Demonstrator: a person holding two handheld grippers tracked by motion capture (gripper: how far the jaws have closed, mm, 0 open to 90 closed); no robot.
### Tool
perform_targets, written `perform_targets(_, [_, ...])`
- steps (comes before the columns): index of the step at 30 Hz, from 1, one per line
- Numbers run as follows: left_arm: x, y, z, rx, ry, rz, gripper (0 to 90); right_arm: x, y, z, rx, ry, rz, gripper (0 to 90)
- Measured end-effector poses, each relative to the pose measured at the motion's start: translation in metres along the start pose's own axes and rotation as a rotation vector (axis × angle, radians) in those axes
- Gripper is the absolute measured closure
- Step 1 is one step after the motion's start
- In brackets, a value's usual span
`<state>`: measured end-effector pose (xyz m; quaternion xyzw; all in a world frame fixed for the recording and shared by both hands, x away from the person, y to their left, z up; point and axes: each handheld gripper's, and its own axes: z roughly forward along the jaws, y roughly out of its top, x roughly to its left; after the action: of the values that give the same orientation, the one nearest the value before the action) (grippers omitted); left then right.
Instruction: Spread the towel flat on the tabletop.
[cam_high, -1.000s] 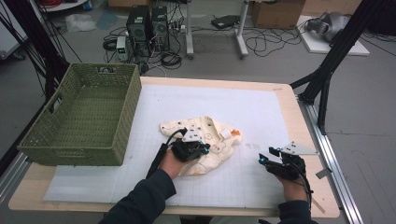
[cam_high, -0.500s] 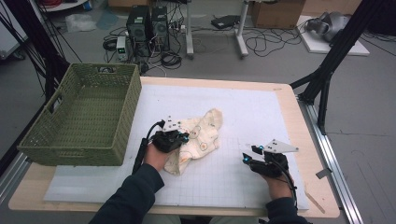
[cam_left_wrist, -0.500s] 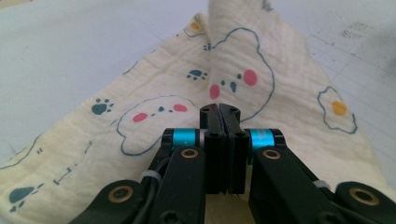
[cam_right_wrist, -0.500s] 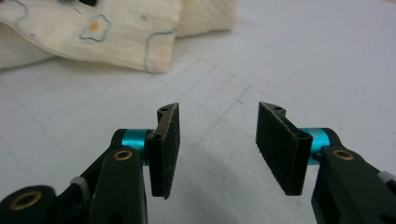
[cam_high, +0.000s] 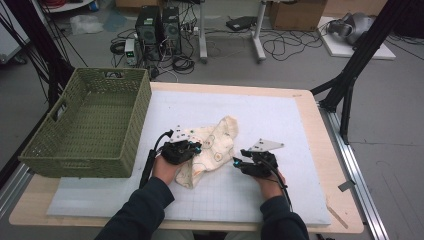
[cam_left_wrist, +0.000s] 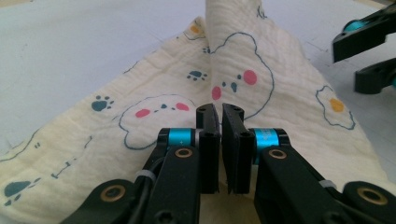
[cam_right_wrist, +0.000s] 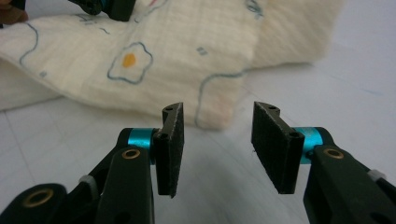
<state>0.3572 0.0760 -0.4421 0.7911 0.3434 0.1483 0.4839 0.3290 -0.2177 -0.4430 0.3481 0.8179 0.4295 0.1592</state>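
1. While the cream cloth lies bunched up on the white mat near the middle of the worktop, the left hand-held gripper sits right on its left edge.
2. In the left gripper view the jaws are pinched nearly together, with just a sliver of a gap, and the cloth rises up straight behind them. Looks like a fold is clamped between the pads, though the pinched bit itself is hidden.
3. The cloth has bear faces, paw prints and fried eggs printed on it, pretty cute honestly.
4. The right hand-held gripper is just to the right of the cloth, jaws spread wide and holding nothing. In the right gripper view the cloth's edge is a little way ahead of the pads, not touching.
5. The green woven basket sits at the left end of the worktop, close to the left hand.
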Motion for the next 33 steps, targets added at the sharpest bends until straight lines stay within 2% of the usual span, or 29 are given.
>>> perform_targets(4, [0.001,-0.002,-0.001,0.0,-0.005,-0.006,82.6,0.005,0.007,0.018,0.041,0.019,-0.015,55.6])
perform_targets(5, [0.001,-0.002,-0.001,-0.005,-0.009,-0.01,79.9,0.007,0.009,0.026,0.083,-0.005,-0.035,62.7])
perform_targets(6, [0.002,-0.003,-0.001,-0.001,-0.009,-0.011,79.9,0.007,0.009,0.026,0.083,-0.005,-0.035,62.7])
perform_targets(9, [0.003,-0.003,-0.003,-0.008,0.002,-0.03,70.7,0.003,0.008,0.023,0.086,0.0,-0.024,83.2])
perform_targets(10, [0.004,-0.002,-0.006,-0.018,0.005,-0.037,65.1,-0.001,0.006,0.019,0.095,0.01,-0.011,84.4])
perform_targets(11, [0.004,-0.002,-0.006,-0.018,0.005,-0.037,63.8,-0.001,0.006,0.019,0.095,0.01,-0.011,84.4])
perform_targets(16, [0.011,-0.002,-0.017,-0.042,0.027,-0.062,53.5,0.0,-0.004,-0.002,0.124,-0.014,-0.047,84.4])
perform_targets(19, [0.015,-0.002,-0.027,-0.052,0.032,-0.07,50.0,-0.002,-0.014,-0.02,0.142,-0.034,-0.064,84.3])
perform_targets(21, [0.017,-0.003,-0.031,-0.055,0.029,-0.063,49.7,-0.005,-0.022,-0.035,0.151,-0.051,-0.061,84.2])
perform_targets(22, [0.017,-0.003,-0.031,-0.055,0.029,-0.063,49.7,-0.005,-0.022,-0.035,0.151,-0.051,-0.061,84.2])
perform_targets(23, [0.017,-0.003,-0.033,-0.057,0.023,-0.064,49.7,-0.01,-0.03,-0.05,0.157,-0.074,-0.042,84.1])
perform_targets(24, [0.017,-0.003,-0.033,-0.056,0.019,-0.061,49.7,-0.01,-0.03,-0.05,0.157,-0.074,-0.042,84.1])
perform_targets(26, [0.016,-0.006,-0.033,-0.052,0.012,-0.058,49.7,-0.016,-0.042,-0.071,0.157,-0.102,-0.013,84.0])
perform_targets(30, [0.013,-0.013,-0.033,-0.025,0.003,-0.047,49.7,-0.017,-0.055,-0.087,0.174,-0.108,0.005,83.8])
perform_targets(33, [0.012,-0.015,-0.034,0.002,-0.005,-0.041,49.3,-0.011,-0.058,-0.094,0.173,-0.097,-0.012,83.2])
